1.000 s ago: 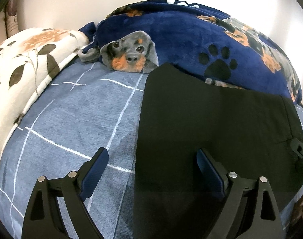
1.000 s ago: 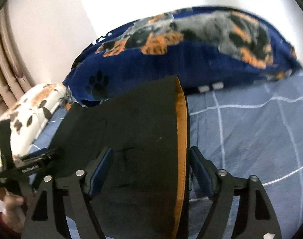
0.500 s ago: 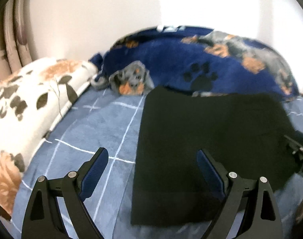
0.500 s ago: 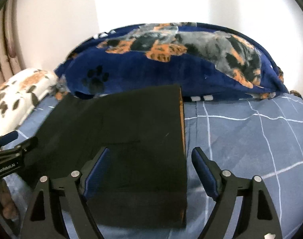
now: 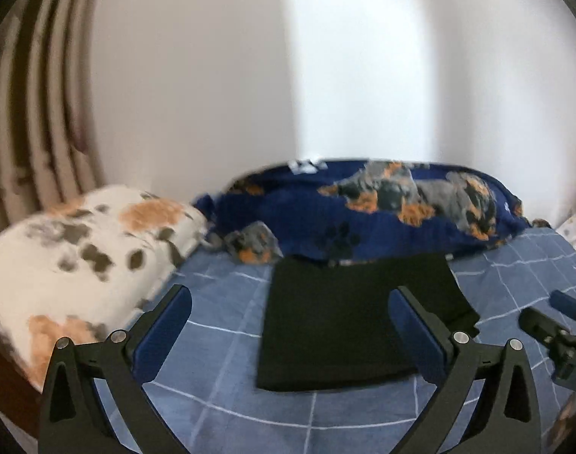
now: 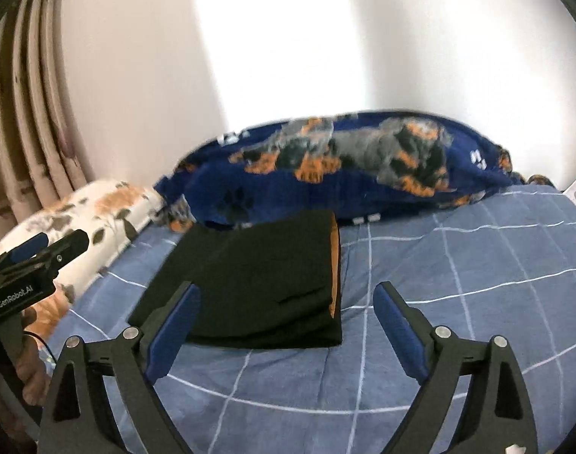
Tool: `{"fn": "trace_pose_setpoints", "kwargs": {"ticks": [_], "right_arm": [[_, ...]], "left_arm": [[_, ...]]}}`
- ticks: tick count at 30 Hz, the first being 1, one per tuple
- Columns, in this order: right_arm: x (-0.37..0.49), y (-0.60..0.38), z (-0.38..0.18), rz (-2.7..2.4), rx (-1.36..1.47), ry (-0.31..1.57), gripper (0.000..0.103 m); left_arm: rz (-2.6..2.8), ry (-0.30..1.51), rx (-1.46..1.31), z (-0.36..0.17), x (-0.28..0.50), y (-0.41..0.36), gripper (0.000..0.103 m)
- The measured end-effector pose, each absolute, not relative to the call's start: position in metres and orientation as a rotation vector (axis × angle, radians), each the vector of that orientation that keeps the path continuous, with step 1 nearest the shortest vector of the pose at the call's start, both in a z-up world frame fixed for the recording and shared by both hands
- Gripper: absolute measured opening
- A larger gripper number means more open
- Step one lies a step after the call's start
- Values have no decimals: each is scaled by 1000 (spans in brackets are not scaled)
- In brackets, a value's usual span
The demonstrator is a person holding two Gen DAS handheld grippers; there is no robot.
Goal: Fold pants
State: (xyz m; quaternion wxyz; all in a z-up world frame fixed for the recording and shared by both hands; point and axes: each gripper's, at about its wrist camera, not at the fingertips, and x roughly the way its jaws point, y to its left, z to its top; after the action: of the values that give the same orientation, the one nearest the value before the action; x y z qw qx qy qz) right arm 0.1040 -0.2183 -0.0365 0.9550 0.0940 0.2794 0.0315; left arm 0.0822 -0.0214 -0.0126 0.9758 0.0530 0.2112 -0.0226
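We hold both grippers above the bed, clear of the cloth. The left gripper (image 5: 290, 325) has its fingers wide apart and its jaws are opening; nothing lies between the pads, and the pants (image 5: 348, 317) show beyond and below the fingertips, mostly toward the right finger (image 5: 416, 336), which overlaps their right edge in the view without touching. The right gripper (image 6: 286, 325) also stands with fingers far apart, jaws opening, nothing clamped. From its camera the pants (image 6: 257, 280) lie ahead of the left finger (image 6: 172, 335) and in the gap between the two, flat on the sheet (image 6: 458, 283).

The pants are a black folded rectangle, with an orange lining showing along the edge nearest the right gripper's right finger. Their far edge lies just beside the blanket (image 5: 363, 215), blue with dogs and paw prints, which lies past both sets of fingertips against the wall (image 5: 212, 75). A floral pillow (image 5: 72, 261) sits to the left of the left gripper's left finger, and a curtain (image 6: 23, 113) hangs beyond it.

In the right view the left gripper (image 6: 42, 249) shows at the left edge.
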Motion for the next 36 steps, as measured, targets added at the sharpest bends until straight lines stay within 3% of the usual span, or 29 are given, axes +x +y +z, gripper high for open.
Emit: {"fn": "trace_pose_setpoints", "kwargs": {"ticks": [11, 16, 36], "right_arm": [[37, -231, 18, 66, 219, 452, 95], [19, -229, 30, 76, 215, 420, 96], [-9, -212, 38, 98, 184, 411, 100]], "left_arm": [[-44, 282, 43, 55, 1, -23, 103], [-127, 348, 75, 66, -18, -30, 103], [-121, 373, 12, 57, -31, -22, 103]]}}
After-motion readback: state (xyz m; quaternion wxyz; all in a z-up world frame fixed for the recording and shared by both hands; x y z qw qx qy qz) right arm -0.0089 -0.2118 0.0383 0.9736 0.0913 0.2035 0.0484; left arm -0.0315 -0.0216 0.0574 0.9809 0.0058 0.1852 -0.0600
